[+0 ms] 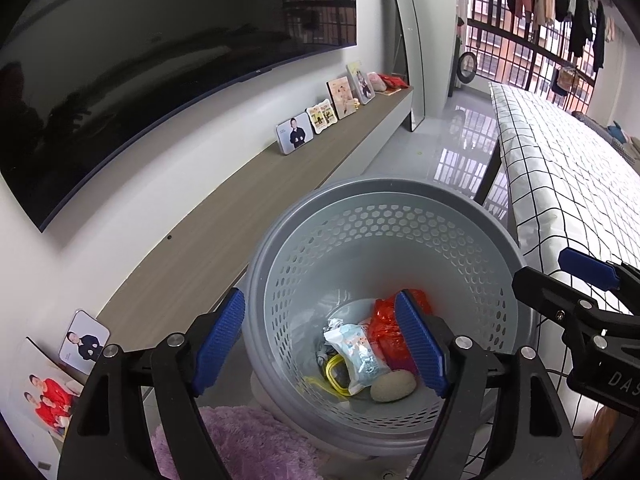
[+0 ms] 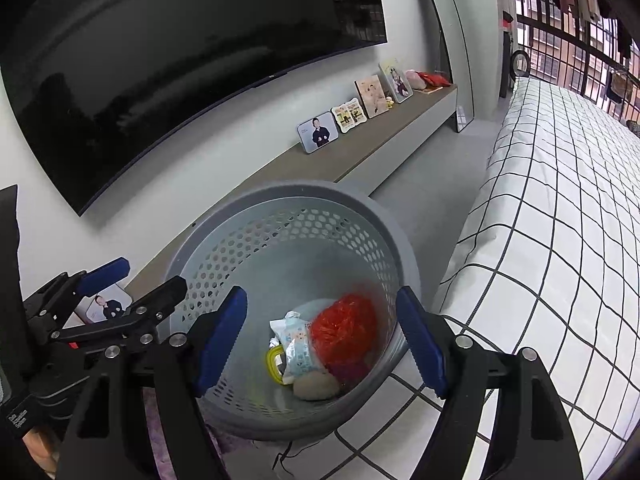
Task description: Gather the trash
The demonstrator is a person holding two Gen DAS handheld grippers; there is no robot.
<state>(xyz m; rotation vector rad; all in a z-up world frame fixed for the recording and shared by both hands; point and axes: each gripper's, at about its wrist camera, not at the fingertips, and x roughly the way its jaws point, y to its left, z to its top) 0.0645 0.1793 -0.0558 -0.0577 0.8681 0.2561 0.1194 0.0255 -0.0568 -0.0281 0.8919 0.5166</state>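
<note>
Left hand-held gripper (image 1: 320, 344): jaws spread, nothing between the pads, poised above the grey perforated bin (image 1: 440, 200). Bin contents, left to right: yellow ring-shaped item (image 1: 334, 376), white printed wrapper (image 1: 358, 354), pale rounded lump (image 1: 393, 386), red crinkled plastic (image 1: 384, 330). All four lie at the bottom, so collection appears well advanced. Right hand-held gripper (image 2: 322, 340): likewise spread and empty over the bin. No loose trash is visible on the floor (image 1: 460, 148) or the bed (image 2: 560, 220); whether more remains elsewhere cannot be told.
</note>
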